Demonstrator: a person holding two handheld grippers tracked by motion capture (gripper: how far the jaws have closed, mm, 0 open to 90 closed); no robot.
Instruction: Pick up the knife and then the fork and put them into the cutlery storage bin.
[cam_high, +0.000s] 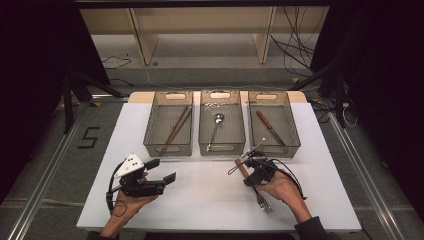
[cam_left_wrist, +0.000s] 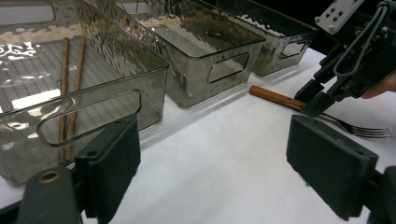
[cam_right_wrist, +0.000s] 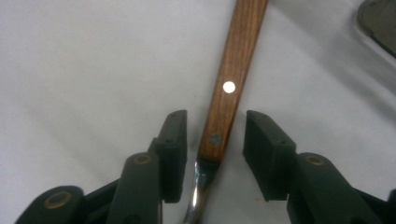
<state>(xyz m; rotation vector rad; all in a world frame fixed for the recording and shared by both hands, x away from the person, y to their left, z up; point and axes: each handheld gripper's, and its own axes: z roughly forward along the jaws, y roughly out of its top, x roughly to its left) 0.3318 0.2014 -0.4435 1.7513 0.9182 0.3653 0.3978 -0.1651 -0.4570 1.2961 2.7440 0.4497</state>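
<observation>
Right gripper: jaws part-open astride the fork, not touching; tines hidden. Left gripper: wide open, empty.

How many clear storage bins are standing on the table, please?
3, side by side along the far edge: the left bin holds chopsticks, the middle bin a spoon, the right bin a wooden-handled knife. None seems hidden.

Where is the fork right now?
In the high view the fork lies on the table's right side, before the middle bin, with the right gripper straddling its wooden handle.
</observation>
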